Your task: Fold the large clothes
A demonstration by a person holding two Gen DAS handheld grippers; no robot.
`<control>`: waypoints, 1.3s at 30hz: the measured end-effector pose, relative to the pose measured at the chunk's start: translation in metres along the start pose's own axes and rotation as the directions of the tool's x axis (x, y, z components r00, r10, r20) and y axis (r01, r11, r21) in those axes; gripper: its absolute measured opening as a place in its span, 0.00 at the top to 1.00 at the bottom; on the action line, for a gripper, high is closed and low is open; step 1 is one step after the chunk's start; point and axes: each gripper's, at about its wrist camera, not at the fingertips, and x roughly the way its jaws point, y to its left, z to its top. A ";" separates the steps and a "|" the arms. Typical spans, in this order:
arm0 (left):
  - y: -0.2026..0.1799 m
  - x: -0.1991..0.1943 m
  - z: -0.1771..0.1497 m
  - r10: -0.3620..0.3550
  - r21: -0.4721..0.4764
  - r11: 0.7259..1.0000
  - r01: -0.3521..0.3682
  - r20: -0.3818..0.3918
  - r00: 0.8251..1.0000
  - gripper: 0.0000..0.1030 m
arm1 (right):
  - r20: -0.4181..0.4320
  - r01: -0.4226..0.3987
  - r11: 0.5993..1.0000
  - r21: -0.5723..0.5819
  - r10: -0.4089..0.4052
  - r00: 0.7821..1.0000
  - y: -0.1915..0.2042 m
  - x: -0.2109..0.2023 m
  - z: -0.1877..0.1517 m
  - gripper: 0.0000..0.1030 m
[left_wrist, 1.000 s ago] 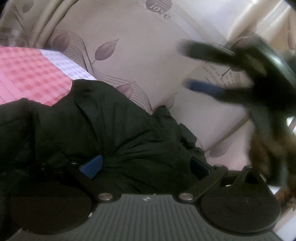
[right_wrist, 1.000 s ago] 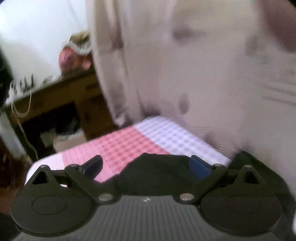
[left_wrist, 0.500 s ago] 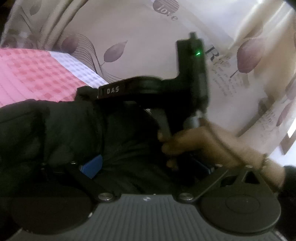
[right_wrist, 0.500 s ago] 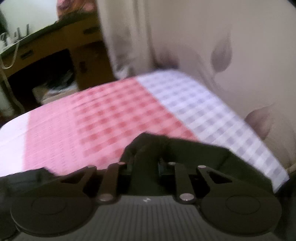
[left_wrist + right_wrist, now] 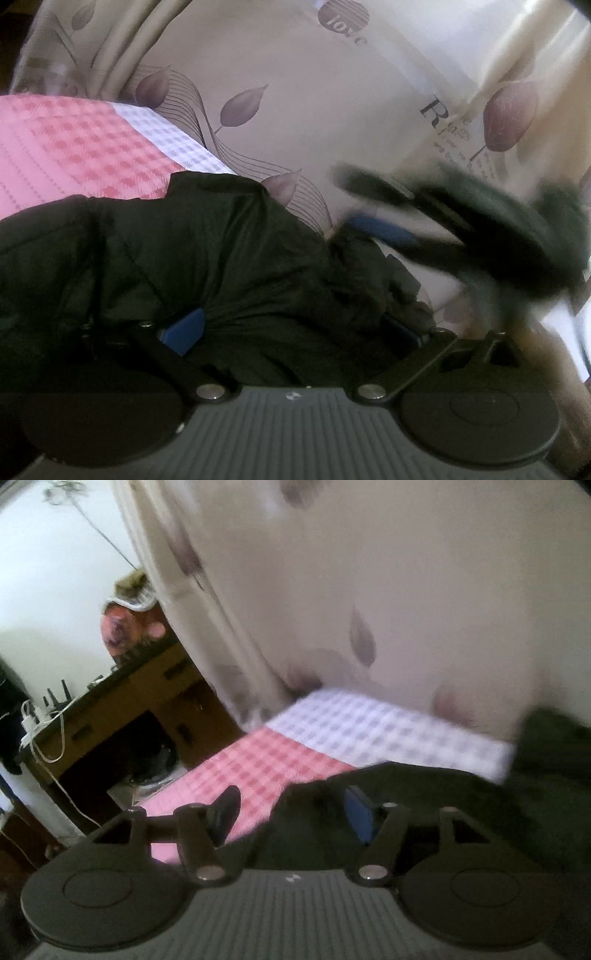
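Left claw (image 5: 291, 328) spread, dark padded jacket (image 5: 207, 258) bunched between its fingers (right pad buried) | right claw (image 5: 291, 812) apart, blurred | jacket on pink-and-lilac checked bed cover (image 5: 295, 753), from 3 to 6 o'clock.

Right hand-held gripper (image 5: 373, 206) motion-blurred; left hand-held gripper (image 5: 295, 332) right pad buried (black jacket (image 5: 221, 258)).

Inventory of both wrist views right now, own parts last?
jacket: 1, black, bunched on the bed against the curtain
bedsheet: 1, pink and lilac check, under the jacket
curtain: 1, beige with leaf print, behind the bed
desk: 1, brown wood, beside the bed
cables: several, white, on the desk edge
left tongs: blue pads, open, jacket between them
right tongs: blue pads, open, over the jacket edge
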 end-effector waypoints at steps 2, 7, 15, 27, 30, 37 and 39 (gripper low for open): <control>0.000 0.001 0.000 0.001 0.000 1.000 -0.001 0.001 1.000 0.01 | 0.028 0.083 0.996 -0.037 -0.082 0.996 0.004 -0.045 -0.021 0.40; 0.001 0.001 0.000 0.007 0.001 1.000 -0.007 0.000 1.000 0.01 | -0.043 0.377 0.905 -0.197 -0.393 0.919 0.007 -0.097 -0.083 0.43; -0.010 0.006 0.001 0.039 0.076 0.996 -0.037 -0.031 0.999 0.01 | 0.023 0.466 0.882 -0.069 -0.465 0.885 -0.058 -0.148 -0.145 0.45; -0.024 0.023 0.027 0.218 0.292 0.937 -0.190 -0.068 0.974 0.05 | 0.108 0.461 0.854 -0.240 -0.449 0.887 0.020 -0.197 -0.152 0.43; -0.020 0.025 0.023 0.233 0.295 0.933 -0.208 -0.053 0.971 0.03 | 0.019 0.482 0.819 -0.311 -0.502 0.865 0.016 -0.182 -0.175 0.44; -0.024 0.033 0.015 0.305 0.360 0.894 -0.265 -0.058 0.951 0.02 | 0.019 0.461 0.865 -0.199 -0.467 0.884 -0.005 -0.178 -0.192 0.43; -0.026 0.038 0.014 0.323 0.378 0.883 -0.279 -0.057 0.945 0.01 | 0.011 0.449 0.877 -0.174 -0.454 0.891 -0.010 -0.179 -0.191 0.42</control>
